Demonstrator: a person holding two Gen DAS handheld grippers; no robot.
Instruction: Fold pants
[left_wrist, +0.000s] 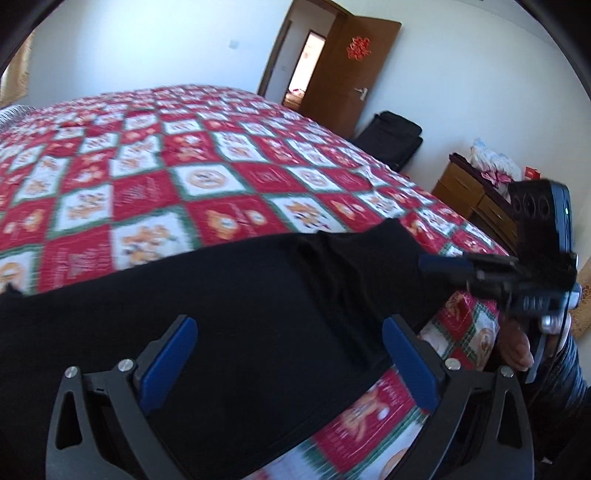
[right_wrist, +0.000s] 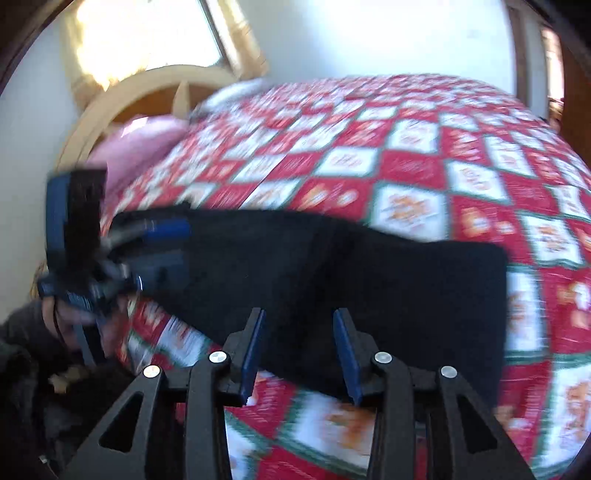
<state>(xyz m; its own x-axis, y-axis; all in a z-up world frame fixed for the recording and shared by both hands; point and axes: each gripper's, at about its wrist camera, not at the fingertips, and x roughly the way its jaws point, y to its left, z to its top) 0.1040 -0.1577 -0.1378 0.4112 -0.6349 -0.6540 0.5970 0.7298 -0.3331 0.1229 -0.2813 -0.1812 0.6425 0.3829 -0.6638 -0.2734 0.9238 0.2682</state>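
Note:
Black pants (left_wrist: 229, 295) lie flat across the near part of the bed; in the right wrist view the pants (right_wrist: 369, 280) stretch from left to a squared end at the right. My left gripper (left_wrist: 290, 332) is open, its blue pads apart just above the pants' near edge. My right gripper (right_wrist: 299, 321) is open, also over the near edge of the pants. The right gripper shows in the left wrist view (left_wrist: 436, 264) at the pants' right end. The left gripper shows in the right wrist view (right_wrist: 173, 240) at their left end.
The bed has a red, white and green patchwork quilt (left_wrist: 184, 166). An open brown door (left_wrist: 343, 74), a black bag (left_wrist: 391, 136) and a wooden dresser (left_wrist: 472, 199) stand beyond the bed. A pink pillow (right_wrist: 140, 144) and a curved headboard (right_wrist: 122, 96) are at its head.

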